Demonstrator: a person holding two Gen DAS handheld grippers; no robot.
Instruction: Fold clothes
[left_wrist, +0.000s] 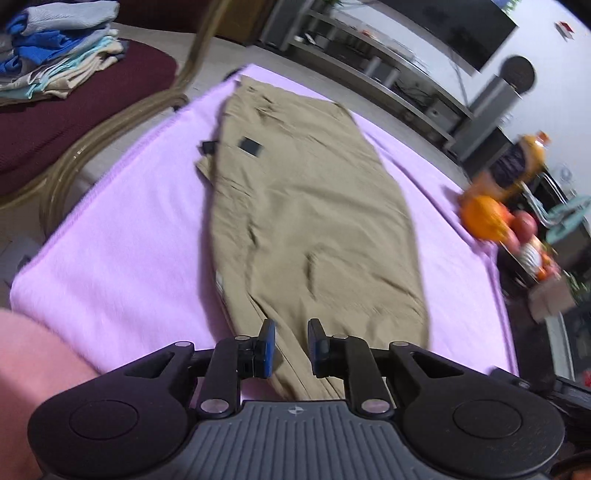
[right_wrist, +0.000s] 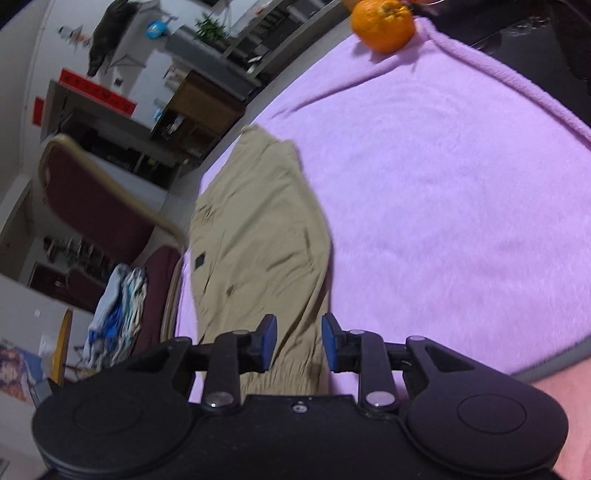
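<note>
The khaki trousers (left_wrist: 310, 221) on the purple blanket (left_wrist: 122, 240) are viewed closely, obliquely downward, from opposite ends; both are shared.

Bench under a lilac blanket (left_wrist: 122, 236)
Khaki trousers (left_wrist: 310, 221) lie flat along its middle; 1 orange (right_wrist: 382, 24) sits at its edge.

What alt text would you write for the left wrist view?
Khaki trousers lie folded lengthwise on a lilac blanket, with the left tool open just above their near end. Folded clothes sit on a chair behind; an orange lies right.
</note>
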